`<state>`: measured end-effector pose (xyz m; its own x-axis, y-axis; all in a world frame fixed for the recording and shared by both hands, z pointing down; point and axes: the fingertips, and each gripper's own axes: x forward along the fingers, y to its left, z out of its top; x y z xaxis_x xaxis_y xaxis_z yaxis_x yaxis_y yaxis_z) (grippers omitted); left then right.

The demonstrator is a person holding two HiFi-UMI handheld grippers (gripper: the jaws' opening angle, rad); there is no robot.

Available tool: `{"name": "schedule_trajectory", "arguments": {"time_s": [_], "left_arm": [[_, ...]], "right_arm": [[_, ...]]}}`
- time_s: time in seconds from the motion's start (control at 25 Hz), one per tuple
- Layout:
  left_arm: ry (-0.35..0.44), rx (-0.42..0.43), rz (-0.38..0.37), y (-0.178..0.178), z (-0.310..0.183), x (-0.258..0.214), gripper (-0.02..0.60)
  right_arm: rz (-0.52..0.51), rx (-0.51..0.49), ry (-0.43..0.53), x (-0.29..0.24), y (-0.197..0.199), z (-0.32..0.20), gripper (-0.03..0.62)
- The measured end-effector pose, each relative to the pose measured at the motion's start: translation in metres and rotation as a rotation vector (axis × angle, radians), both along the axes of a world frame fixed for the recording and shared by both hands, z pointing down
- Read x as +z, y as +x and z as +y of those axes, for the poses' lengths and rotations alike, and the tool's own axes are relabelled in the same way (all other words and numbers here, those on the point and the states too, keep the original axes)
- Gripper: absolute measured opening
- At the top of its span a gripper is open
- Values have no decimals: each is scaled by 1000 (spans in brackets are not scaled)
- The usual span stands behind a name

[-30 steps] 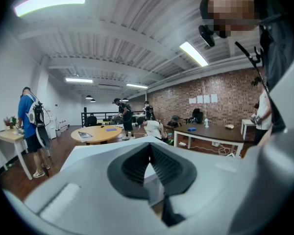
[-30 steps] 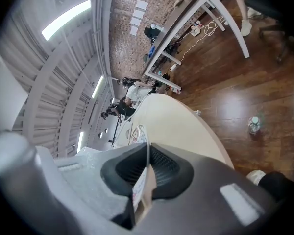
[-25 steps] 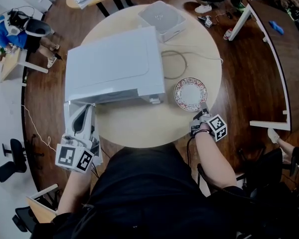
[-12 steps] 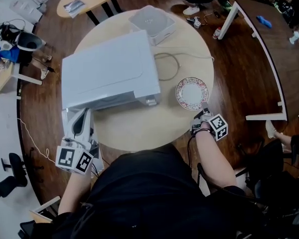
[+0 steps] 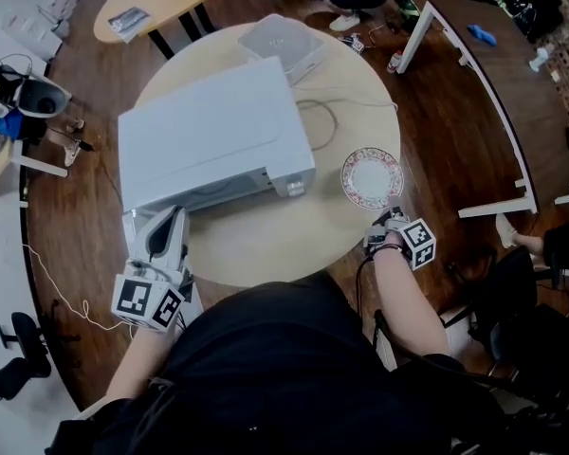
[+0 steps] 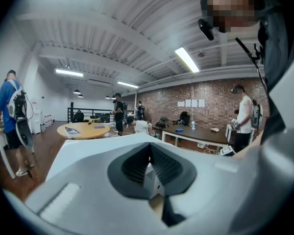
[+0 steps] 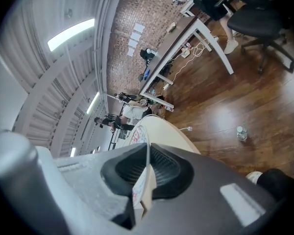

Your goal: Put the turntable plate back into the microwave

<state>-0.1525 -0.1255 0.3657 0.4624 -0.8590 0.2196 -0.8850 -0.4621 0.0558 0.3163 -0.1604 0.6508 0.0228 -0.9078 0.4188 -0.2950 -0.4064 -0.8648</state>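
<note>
The plate (image 5: pixel 372 178) sits out near the desk's (image 5: pixel 266 240) right edge, just beside the front right corner of the microwave (image 5: pixel 209 131) and clear of it. I have my right hand-held gripper (image 5: pixel 391 212) on the plate's near rim. In the right gripper view the thin patterned edge runs straight between the two dark pads, and they are pinched tight on it. From the head view I cannot tell whether the plate's far side rests on the desk or hangs just above it. The microwave fills the left half of the desk, its front turned toward the near edge. My left hand-held gripper (image 5: pixel 174 218) hovers at the desk's near left edge, just beside the microwave's front left corner and pointing at it. In the left gripper view its pads are pressed together at the tips, and I see nothing caught between them. A cable (image 5: pixel 327 126) loops across the desk between the microwave's right side and the plate. A flat white box (image 5: pixel 284 41) lies at the far edge, behind the microwave.
</note>
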Motion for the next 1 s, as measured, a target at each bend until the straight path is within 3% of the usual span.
{"name": "schedule_trajectory", "arguments": {"time_s": [0.28,1.0], "left_arm": [[45,36,49,-14,-2,-15,5],[34,60,85,-29,28,1,5]], "right_arm": [[26,52,32,-26,3,10,21],[41,109,19,-40,-13,62,23]]}}
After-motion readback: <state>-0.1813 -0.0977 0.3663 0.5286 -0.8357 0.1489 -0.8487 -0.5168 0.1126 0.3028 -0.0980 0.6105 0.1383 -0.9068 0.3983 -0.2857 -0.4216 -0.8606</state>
